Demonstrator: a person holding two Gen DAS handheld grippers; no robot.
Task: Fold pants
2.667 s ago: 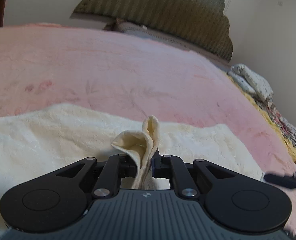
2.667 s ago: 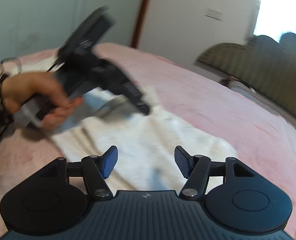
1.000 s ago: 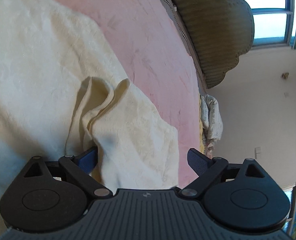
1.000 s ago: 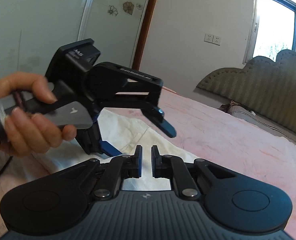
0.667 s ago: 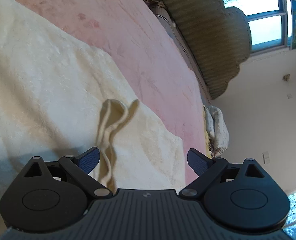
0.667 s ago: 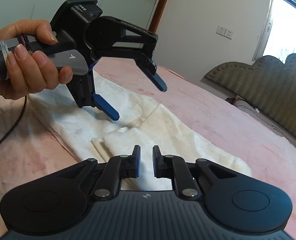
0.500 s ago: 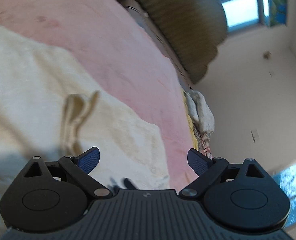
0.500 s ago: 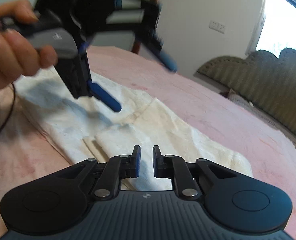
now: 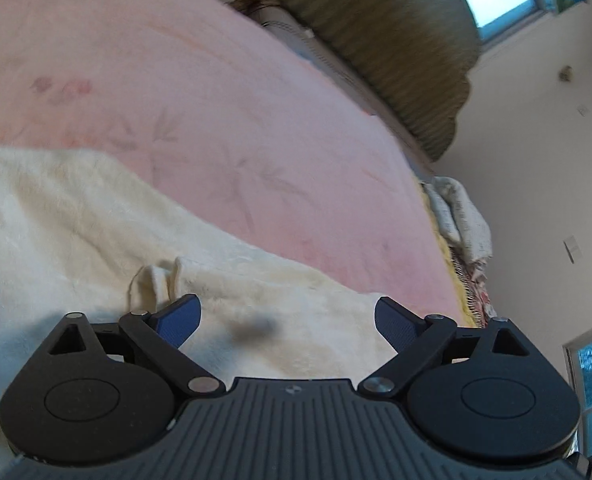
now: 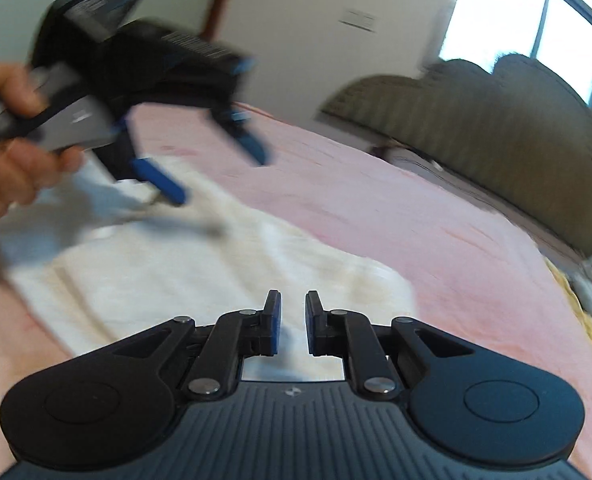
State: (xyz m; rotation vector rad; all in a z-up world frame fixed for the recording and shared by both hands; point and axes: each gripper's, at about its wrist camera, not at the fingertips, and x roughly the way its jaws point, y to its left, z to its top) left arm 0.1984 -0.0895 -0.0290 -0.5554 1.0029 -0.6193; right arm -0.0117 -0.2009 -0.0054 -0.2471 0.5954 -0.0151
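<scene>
Cream fleece pants lie spread flat on the pink bed cover. A small pinched ridge of cloth stands up just ahead of the left pad. My left gripper hovers over the pants, open wide and holding nothing. The right wrist view, blurred, shows that left gripper in a person's hand above the far left of the pants. My right gripper is shut with only a narrow slit between the pads, empty, low over the pants' near edge.
An olive ribbed headboard closes off the far side of the bed. A heap of patterned cloths sits at the bed's right edge. The bright window is behind the headboard.
The left gripper let go of the cloth ridge and opened; it has since rolled and pulled away. The right gripper went from open to shut and dipped toward the pants.
</scene>
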